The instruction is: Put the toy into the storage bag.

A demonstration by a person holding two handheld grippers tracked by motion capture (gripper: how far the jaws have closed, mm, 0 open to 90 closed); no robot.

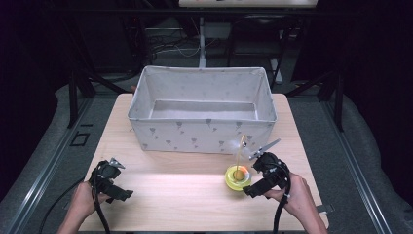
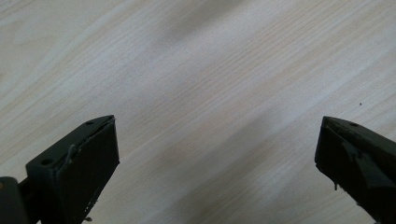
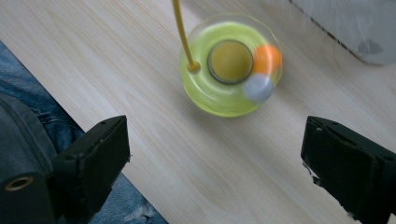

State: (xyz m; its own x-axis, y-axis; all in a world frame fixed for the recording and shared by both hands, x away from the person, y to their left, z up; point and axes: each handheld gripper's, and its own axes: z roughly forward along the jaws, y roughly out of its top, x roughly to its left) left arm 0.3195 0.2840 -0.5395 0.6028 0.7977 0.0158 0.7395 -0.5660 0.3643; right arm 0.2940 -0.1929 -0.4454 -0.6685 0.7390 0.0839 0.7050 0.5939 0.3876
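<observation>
A round yellow-green toy (image 1: 237, 177) lies on the wooden table (image 1: 180, 200) near the front right, with a thin yellow stalk rising from it. In the right gripper view the toy (image 3: 219, 88) is a ring track holding an orange ball and a pale ball around a dull yellow hub. My right gripper (image 1: 252, 176) sits just right of the toy, open; the right gripper (image 3: 215, 163) has its jaws spread wide with the toy ahead of them, apart from it. My left gripper (image 1: 119, 179) rests at the front left, and the left gripper (image 2: 217, 158) is open over bare wood.
A large pale fabric box (image 1: 202, 127) with small grey marks stands open-topped across the back middle of the table; its corner (image 3: 355, 28) lies just beyond the toy. A person's denim-clad leg (image 3: 32, 107) shows past the table's near edge.
</observation>
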